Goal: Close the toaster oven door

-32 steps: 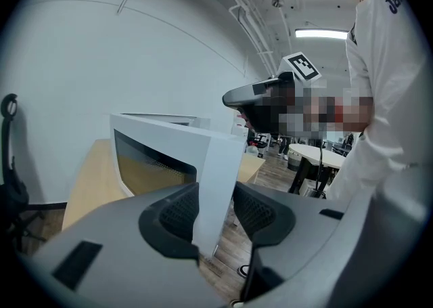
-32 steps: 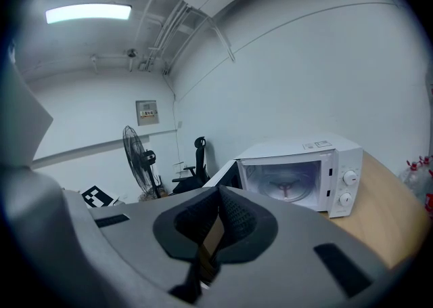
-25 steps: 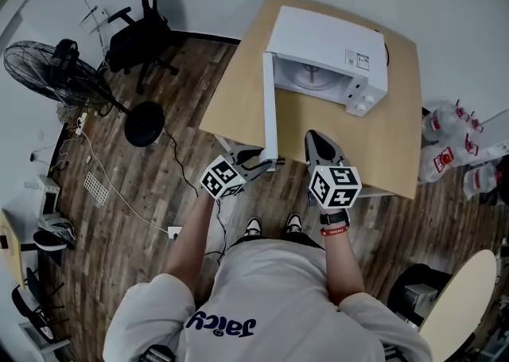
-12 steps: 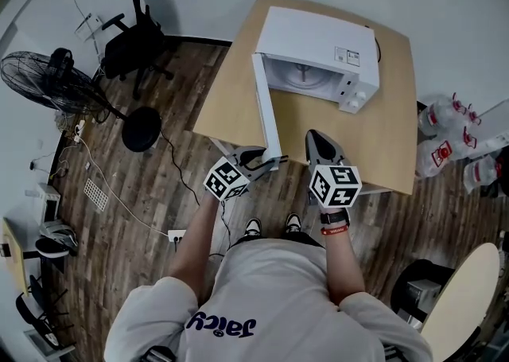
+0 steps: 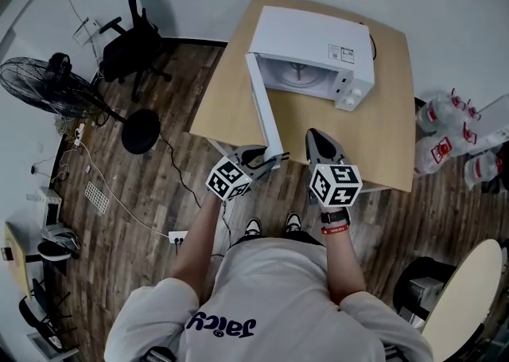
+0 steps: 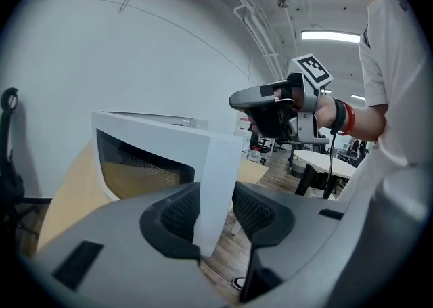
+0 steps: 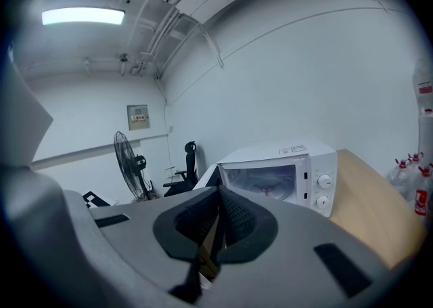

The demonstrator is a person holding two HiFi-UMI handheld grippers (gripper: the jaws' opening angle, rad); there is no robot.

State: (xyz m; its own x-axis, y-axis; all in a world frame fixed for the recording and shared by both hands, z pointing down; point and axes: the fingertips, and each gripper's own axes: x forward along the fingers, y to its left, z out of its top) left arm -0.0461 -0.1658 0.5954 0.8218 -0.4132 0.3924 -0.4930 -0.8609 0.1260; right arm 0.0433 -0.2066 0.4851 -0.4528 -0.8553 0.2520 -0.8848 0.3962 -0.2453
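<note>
The left gripper (image 5: 266,160) is clamped on the free edge of the door (image 5: 265,106), with the white panel standing upright between its two pads. Just to its right, the right gripper (image 5: 318,139) has its jaws pressed together on nothing and hangs over the near edge of the table (image 5: 390,145).

Compared with a second ago, the left gripper has edged toward the right one and carried the door's free end with it. The door now slants a little toward the oven's mouth instead of jutting straight out at the person.

Ahead of both grippers, the toaster oven (image 5: 314,38) sits with its cavity wide open. The closing swing looks barely begun — most of the arc remains, and the left gripper's push would have to curve round the hinge at the door's far end.
</note>
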